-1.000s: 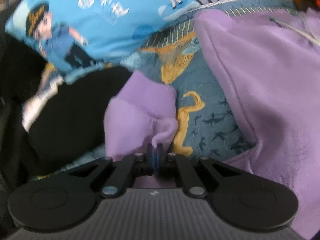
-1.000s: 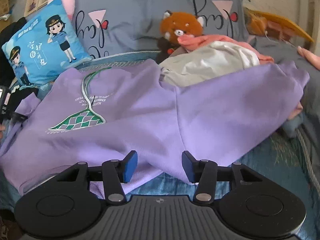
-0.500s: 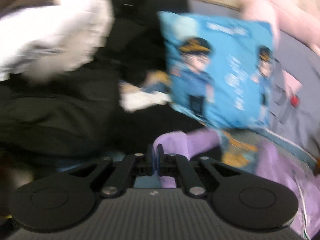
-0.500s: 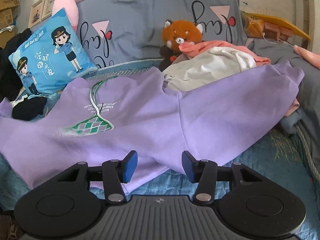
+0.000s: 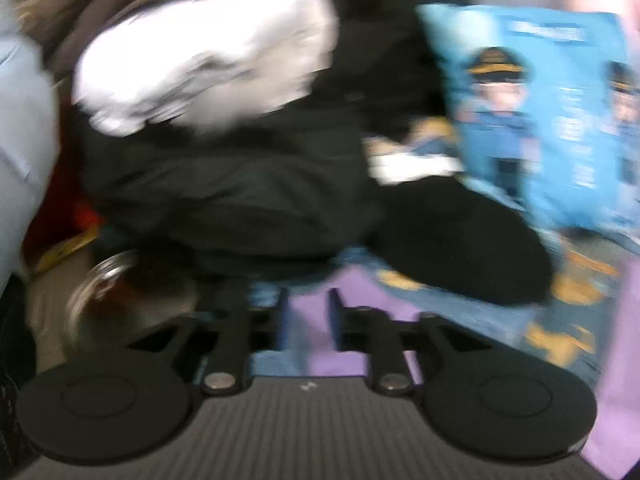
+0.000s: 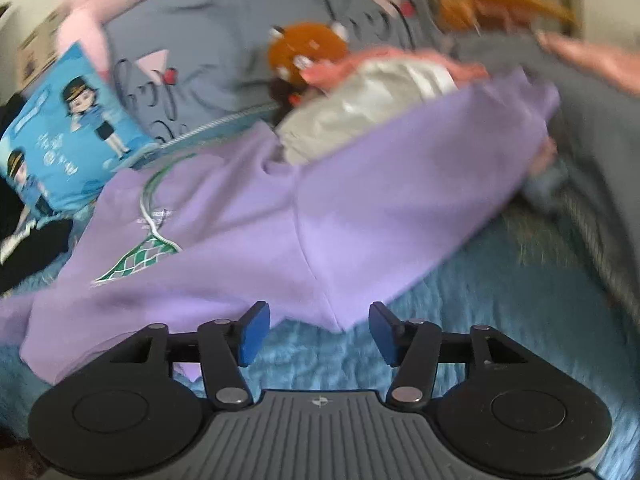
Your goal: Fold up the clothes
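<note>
Over on my left, my left tongs (image 5: 306, 322) are opening right now, blades a narrow way apart, with a strip of lilac cloth lying under the gap but not pinched, as far as the blur lets me judge. That strip looks like the sleeve end of the purple cotton sweatshirt (image 6: 248, 216), laid out flat towards the heap of black clothing (image 5: 248, 200) so the arm is stretched and ready to fold in. A white crumpled garment (image 5: 208, 56) sits on top of that dark heap, and the blue cartoon-print cushion (image 5: 536, 120) leans just beyond, clear of the folding area.

Moving to the middle, the sweatshirt lies spread front-up on the blue fleecy bedspread (image 6: 500, 320), its green printed net design facing me, so I can see the seams. Its far edge runs up against a grey-white bundle of cloth (image 6: 360, 108) and a rust-coloured plush toy (image 6: 306, 48).

On the right, my right tongs (image 6: 316, 334) are opening too, fairly wide, holding nothing; they hover just short of the sweatshirt's near hem. The other sleeve trails off to the right edge of the bed, not yet folded.
</note>
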### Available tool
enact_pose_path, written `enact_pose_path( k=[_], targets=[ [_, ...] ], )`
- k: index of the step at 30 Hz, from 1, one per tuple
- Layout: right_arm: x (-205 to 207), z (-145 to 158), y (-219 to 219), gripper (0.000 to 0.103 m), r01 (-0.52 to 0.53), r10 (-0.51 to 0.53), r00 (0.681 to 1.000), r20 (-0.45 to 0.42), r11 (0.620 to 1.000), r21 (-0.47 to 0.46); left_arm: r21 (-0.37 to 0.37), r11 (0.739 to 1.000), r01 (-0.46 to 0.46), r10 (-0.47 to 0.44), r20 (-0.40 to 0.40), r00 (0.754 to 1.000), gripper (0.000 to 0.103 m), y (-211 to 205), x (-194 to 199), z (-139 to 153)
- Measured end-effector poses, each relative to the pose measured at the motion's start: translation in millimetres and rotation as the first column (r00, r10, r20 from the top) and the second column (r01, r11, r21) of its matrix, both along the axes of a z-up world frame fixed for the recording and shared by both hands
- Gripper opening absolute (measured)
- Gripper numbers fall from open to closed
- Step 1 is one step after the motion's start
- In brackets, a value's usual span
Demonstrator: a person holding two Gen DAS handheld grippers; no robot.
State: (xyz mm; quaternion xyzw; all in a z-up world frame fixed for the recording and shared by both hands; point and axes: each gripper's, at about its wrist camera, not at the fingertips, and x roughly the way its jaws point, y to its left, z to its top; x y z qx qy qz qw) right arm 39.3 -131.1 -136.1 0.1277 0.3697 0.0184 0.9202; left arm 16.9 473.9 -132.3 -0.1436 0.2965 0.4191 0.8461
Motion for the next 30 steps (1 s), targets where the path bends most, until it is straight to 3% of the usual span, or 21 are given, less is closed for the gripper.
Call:
enact_pose_path(
  k=[2,3,5,7,9,10,12,13,14,16,19,21,23,26,28,30],
  targets=[
    [-0.8,-6.5,-4.5,0.055,-0.013,0.015,1.0,-0.018,0.997,0.079,-0.032,0.985,0.169,-0.169,-0.002,0.986,0.06,-35.1,-0.7,4.3],
    [-1.2,-9.4,-2.2,0.055,-0.034,0.037,0.999,-0.022,0.994,0.107,-0.048,0.966,0.252,-0.253,-0.001,0.968,0.062,-52.7,-1.0,6.4],
    [-1.6,-15.2,2.9,0.056,-0.076,0.081,0.996,-0.029,0.983,0.166,-0.078,0.902,0.424,-0.426,-0.002,0.905,0.073,-90.7,-1.8,8.8],
    [1.3,-21.4,9.2,0.057,-0.107,0.119,0.992,-0.038,0.965,0.238,-0.103,0.783,0.613,-0.618,-0.023,0.786,0.077,-137.9,-3.9,4.7],
    [8.5,-31.4,13.1,0.057,-0.097,0.128,0.989,-0.073,0.939,0.329,-0.146,0.633,0.76,-0.772,-0.045,0.634,0.086,-182.2,-8.5,-2.3],
    [12.7,-36.5,14.6,0.057,-0.083,0.126,0.987,-0.096,0.926,0.368,-0.17,0.573,0.802,-0.818,-0.048,0.574,0.086,-199.5,-10.3,-5.9],
    [21.1,-46.8,16.2,0.057,-0.039,0.111,0.983,-0.147,0.904,0.425,-0.205,0.492,0.846,-0.869,-0.048,0.493,0.088,-225.1,-14.1,-12.0],
    [23.6,-51.3,15.9,0.057,-0.015,0.097,0.983,-0.159,0.892,0.452,-0.23,0.465,0.855,-0.883,-0.051,0.467,0.088,-235.2,-14.7,-15.6],
    [25.8,-55.2,15.2,0.058,0.006,0.08,0.984,-0.16,0.878,0.479,-0.261,0.466,0.846,-0.882,-0.057,0.468,0.088,-240.1,-14.2,-19.8],
    [30.3,-60.3,14.6,0.058,0.036,0.053,0.986,-0.155,0.853,0.52,-0.316,0.489,0.813,-0.866,-0.065,0.495,0.089,-244.8,-13.6,-27.9],
    [36.0,-63.6,14.6,0.06,0.074,0.015,0.988,-0.152,0.822,0.564,-0.437,0.504,0.745,-0.831,-0.009,0.557,0.089,-236.1,-18.4,-38.4],
    [39.3,-61.8,17.3,0.06,0.088,0.001,0.988,-0.155,0.821,0.564,-0.504,0.502,0.703,-0.796,0.05,0.603,0.089,-224.4,-24.3,-46.9],
    [40.0,-60.1,20.0,0.059,0.096,-0.011,0.988,-0.154,0.824,0.559,-0.549,0.516,0.657,-0.749,0.082,0.657,0.089,-211.8,-23.9,-55.2],
    [41.1,-58.7,23.2,0.049,0.115,-0.028,0.986,-0.165,0.829,0.547,-0.6,0.526,0.603,-0.673,0.139,0.726,0.087,-195.1,-20.2,-65.3],
    [40.7,-58.9,23.3,0.044,0.124,-0.039,0.985,-0.167,0.836,0.535,-0.619,0.53,0.579,-0.628,0.172,0.759,0.086,-188.1,-18.2,-69.3],
    [41.4,-59.7,22.6,0.038,0.132,-0.047,0.984,-0.172,0.84,0.526,-0.626,0.536,0.566,-0.615,0.169,0.77,0.085,-188.6,-12.1,-73.5]
  ],
)
